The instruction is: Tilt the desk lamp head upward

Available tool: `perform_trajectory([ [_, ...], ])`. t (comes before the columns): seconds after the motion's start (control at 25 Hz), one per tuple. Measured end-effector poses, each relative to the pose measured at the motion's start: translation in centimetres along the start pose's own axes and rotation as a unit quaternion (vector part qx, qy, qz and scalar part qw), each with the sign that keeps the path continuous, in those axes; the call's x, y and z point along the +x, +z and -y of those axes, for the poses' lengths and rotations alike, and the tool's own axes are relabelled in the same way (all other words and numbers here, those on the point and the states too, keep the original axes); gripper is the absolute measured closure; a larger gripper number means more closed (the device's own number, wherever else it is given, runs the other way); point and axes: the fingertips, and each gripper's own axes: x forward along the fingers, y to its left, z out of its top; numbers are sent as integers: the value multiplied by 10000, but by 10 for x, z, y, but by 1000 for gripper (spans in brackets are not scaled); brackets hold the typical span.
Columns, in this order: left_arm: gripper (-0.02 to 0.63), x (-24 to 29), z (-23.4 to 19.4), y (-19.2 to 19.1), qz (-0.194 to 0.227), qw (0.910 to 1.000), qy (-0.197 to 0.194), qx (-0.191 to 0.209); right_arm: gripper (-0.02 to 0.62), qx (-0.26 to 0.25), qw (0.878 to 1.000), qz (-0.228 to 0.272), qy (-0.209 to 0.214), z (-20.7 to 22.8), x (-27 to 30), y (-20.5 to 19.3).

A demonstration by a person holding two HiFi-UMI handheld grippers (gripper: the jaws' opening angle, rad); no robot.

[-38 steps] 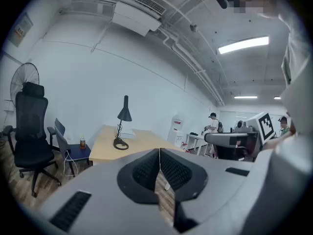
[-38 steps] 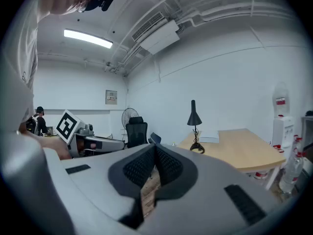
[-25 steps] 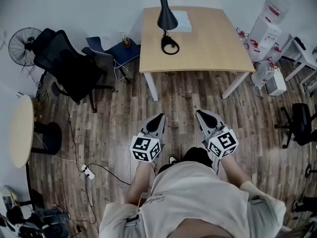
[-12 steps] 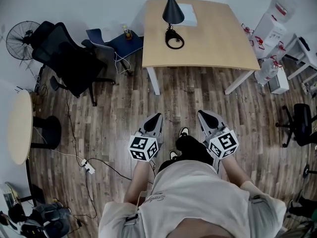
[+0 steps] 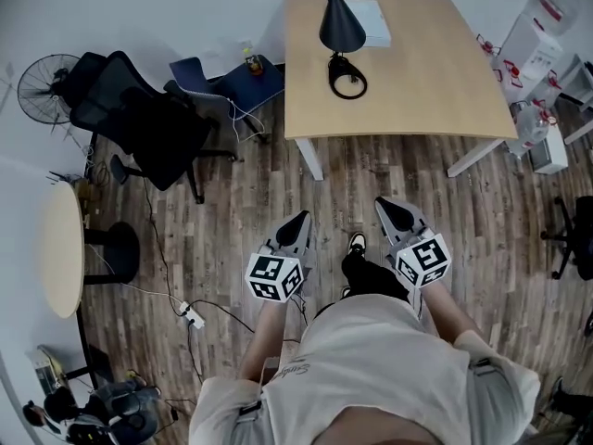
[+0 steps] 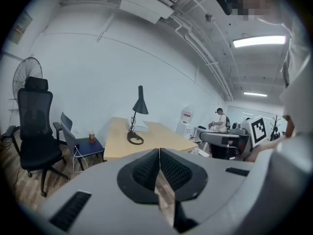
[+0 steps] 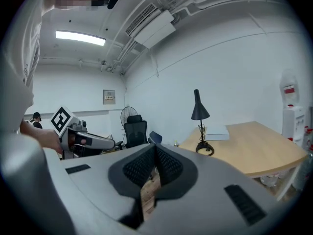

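Both jaws-together, empty: left gripper (image 5: 298, 222), right gripper (image 5: 389, 211), well apart from desk lamp (image 5: 341, 28) on table (image 5: 426, 72).

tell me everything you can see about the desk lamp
The desk lamp is all black and looks matt. It has a cone-shaped head that points down, a thin stem with a cord along it, and an open ring-shaped base. It stands upright on the light wooden table, toward the far left part of the top, with a flat white box close beside it. Nothing but the table touches it.
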Motion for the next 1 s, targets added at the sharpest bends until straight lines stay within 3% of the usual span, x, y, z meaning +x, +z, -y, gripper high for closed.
perform_trajectory([
  [0.48, 591, 72, -57, 65, 41, 9997, 222, -47, 600, -82, 9993, 299, 201, 64, 104, 51],
  [1.0, 591, 137, -59, 82, -95, 9997, -187, 82, 600, 81, 9998, 162, -44, 114, 137, 47],
])
